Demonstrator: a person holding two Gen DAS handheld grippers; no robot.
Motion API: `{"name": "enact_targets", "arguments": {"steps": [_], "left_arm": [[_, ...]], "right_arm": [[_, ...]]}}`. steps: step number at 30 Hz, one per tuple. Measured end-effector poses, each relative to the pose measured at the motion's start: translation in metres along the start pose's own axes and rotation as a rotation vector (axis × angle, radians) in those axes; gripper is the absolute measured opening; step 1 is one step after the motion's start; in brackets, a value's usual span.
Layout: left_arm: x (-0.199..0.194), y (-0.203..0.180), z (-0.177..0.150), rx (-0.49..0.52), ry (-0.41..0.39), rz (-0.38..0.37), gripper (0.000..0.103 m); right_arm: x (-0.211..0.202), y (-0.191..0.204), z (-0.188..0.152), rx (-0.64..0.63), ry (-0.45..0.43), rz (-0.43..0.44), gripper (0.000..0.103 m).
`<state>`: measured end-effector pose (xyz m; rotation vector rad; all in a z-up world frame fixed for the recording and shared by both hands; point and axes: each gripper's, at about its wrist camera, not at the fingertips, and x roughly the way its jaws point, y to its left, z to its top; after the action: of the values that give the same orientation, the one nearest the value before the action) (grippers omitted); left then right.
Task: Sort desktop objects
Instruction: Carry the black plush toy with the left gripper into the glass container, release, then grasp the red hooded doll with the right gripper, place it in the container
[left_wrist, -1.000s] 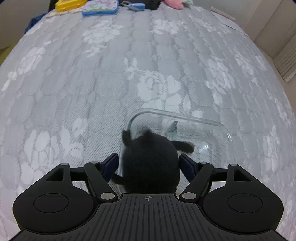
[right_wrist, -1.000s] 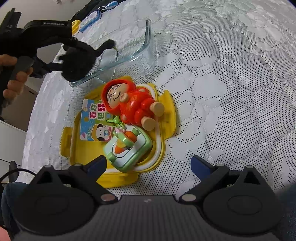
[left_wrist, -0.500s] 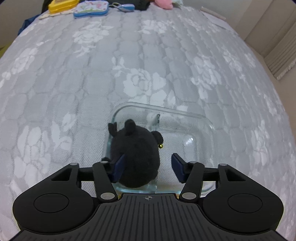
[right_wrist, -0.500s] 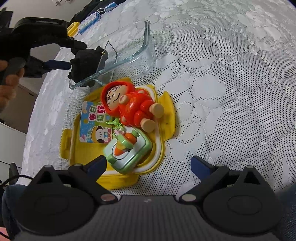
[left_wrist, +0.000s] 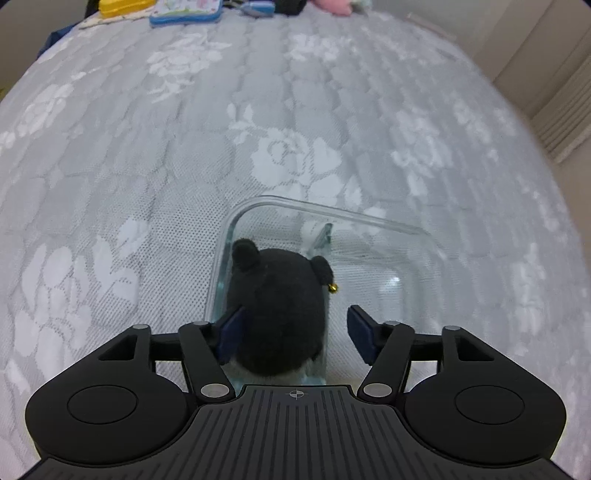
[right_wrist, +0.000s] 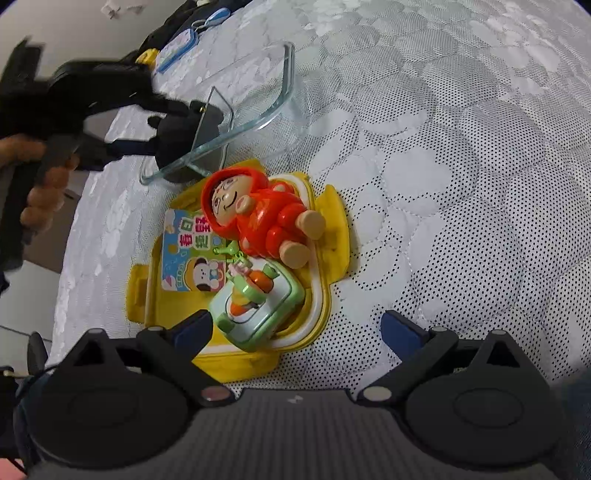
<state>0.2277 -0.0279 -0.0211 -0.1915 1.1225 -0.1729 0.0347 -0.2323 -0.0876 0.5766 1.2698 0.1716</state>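
Note:
A black plush toy (left_wrist: 277, 310) sits in the near left corner of a clear glass container (left_wrist: 332, 214) with a divider. My left gripper (left_wrist: 293, 334) is open just above the container's near end; the plush is against its left finger (left_wrist: 231, 332) and clear of the right one. From the right wrist view the plush (right_wrist: 181, 129) rests in the glass container (right_wrist: 284, 88) with the left gripper (right_wrist: 147, 125) around it. My right gripper (right_wrist: 295, 332) is open and empty, over a yellow lid (right_wrist: 332, 229) that carries a red doll (right_wrist: 266, 218), a green toy (right_wrist: 258, 310) and a picture card (right_wrist: 188, 254).
The grey flowered bedspread (left_wrist: 147, 147) covers the whole surface. At its far edge lie a yellow box (left_wrist: 122, 5), a blue-rimmed case (left_wrist: 184, 11), scissors (left_wrist: 255, 7) and a pink item (left_wrist: 332, 5). A wall and radiator stand at the right (left_wrist: 569, 110).
My left gripper lowered the black plush into the glass container and opened, so the plush now rests there free of the right finger. The right gripper has stayed put.

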Motion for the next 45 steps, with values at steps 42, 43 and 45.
{"name": "enact_targets", "arguments": {"steps": [42, 43, 45], "left_arm": [[-0.053, 0.038, -0.179, 0.074, 0.019, -0.291, 0.099], [-0.052, 0.038, -0.178, 0.071, 0.020, -0.296, 0.099], [-0.051, 0.040, -0.178, 0.061, 0.023, -0.302, 0.099]], "right_arm": [[0.041, 0.115, 0.035, -0.845, -0.034, -0.352, 0.071], [0.044, 0.115, 0.037, -0.835, -0.020, -0.343, 0.064], [0.047, 0.115, 0.037, -0.810, -0.010, -0.337, 0.055]]}}
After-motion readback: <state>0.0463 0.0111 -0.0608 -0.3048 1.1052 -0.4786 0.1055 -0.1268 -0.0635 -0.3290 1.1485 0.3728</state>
